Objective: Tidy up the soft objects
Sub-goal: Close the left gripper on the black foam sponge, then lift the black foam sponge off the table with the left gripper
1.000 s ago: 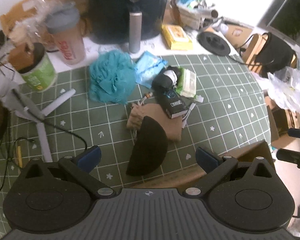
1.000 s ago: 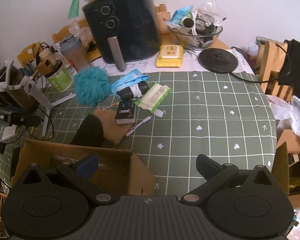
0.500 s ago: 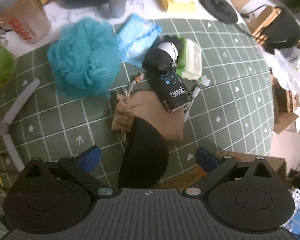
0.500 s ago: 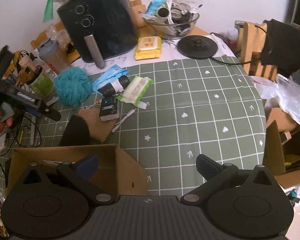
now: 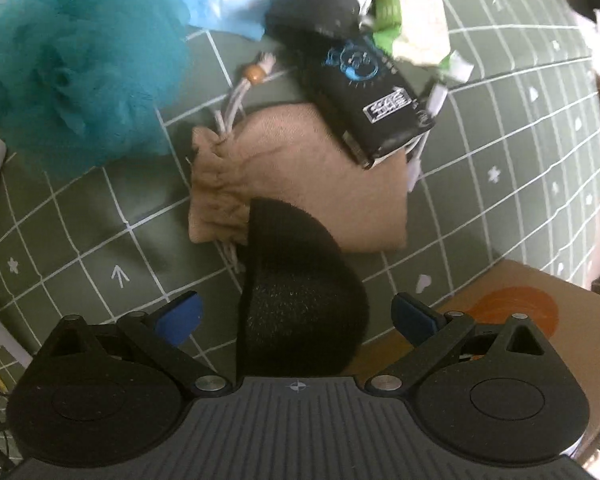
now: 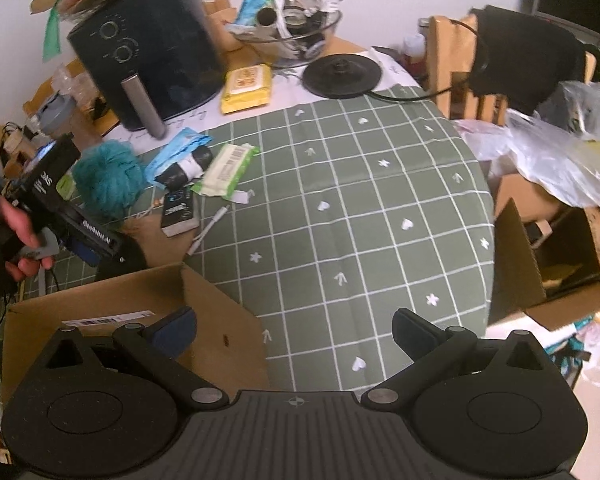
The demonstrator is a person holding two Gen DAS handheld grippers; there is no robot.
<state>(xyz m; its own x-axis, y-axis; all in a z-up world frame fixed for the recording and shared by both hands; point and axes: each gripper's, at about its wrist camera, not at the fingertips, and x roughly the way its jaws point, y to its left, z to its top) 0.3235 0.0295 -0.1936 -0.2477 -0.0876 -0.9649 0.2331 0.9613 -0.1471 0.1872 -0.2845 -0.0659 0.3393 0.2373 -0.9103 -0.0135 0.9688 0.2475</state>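
Evidently you've barely begun: your left tongs (image 5: 296, 316) gape apart around the black sponge (image 5: 300, 292), right tongs (image 6: 294, 330) idle, apart. The teal pouf (image 5: 76, 64) and tan pouch (image 5: 300, 176) remain on the desk (image 6: 360, 208); the cardboard box (image 6: 132, 300) looks empty, perhaps.

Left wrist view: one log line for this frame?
left tongs: open, straddling black pad | pad overlaps tan pouch | right tongs: open, empty
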